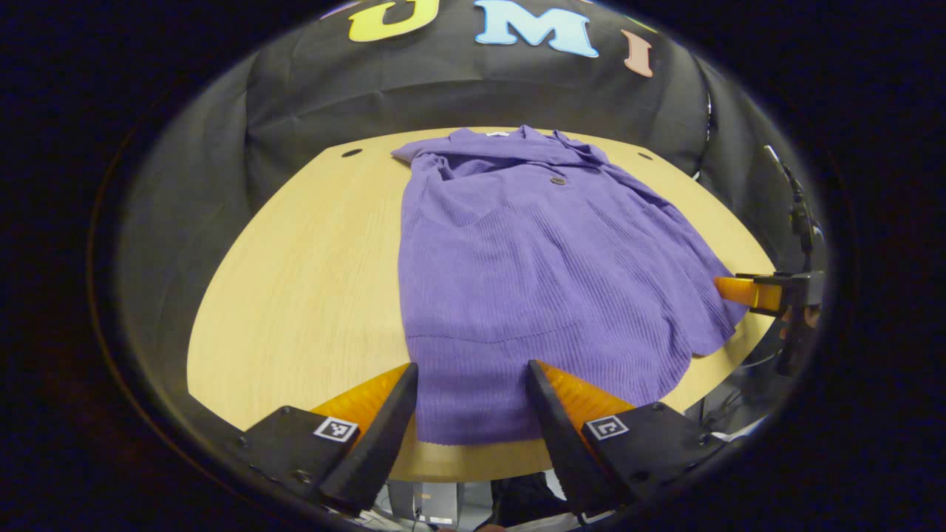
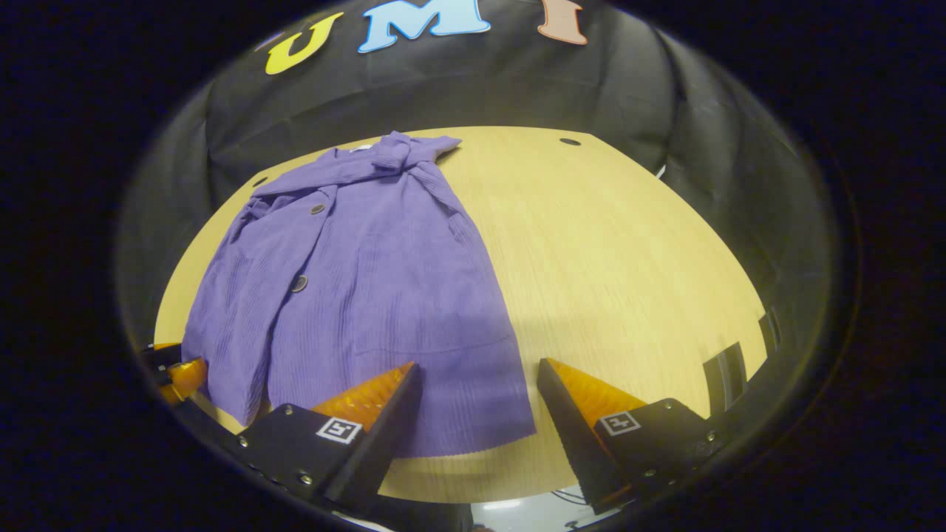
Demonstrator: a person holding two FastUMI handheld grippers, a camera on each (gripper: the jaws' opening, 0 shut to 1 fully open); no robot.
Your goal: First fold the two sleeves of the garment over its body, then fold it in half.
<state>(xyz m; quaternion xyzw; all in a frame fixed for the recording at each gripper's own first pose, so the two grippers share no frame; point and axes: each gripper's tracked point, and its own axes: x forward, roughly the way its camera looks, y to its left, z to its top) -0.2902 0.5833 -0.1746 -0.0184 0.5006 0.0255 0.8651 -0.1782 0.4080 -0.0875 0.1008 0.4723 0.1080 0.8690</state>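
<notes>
A purple ribbed garment point(image 1: 532, 266) lies flat on the wooden table point(image 1: 295, 281), collar at the far side, hem toward me, both sleeves lying over its body. My left gripper point(image 1: 473, 377) stands open over the near hem's left part, with cloth showing between its fingers. At the garment's right edge shows a finger point(image 1: 743, 290) of my right gripper. In the right gripper view the garment point(image 2: 369, 281) fills the left half of the table point(image 2: 628, 258). My right gripper point(image 2: 479, 373) is open over the hem's right corner. A finger point(image 2: 181, 375) of the left gripper shows at the far left.
Black cloth walls close in the table on the far side and both flanks. Small round holes point(image 1: 352, 153) point(image 2: 570, 141) mark the table's back corners. A dark stand with cables point(image 1: 802, 214) rises beyond the right edge. Bare wood lies on either side of the garment.
</notes>
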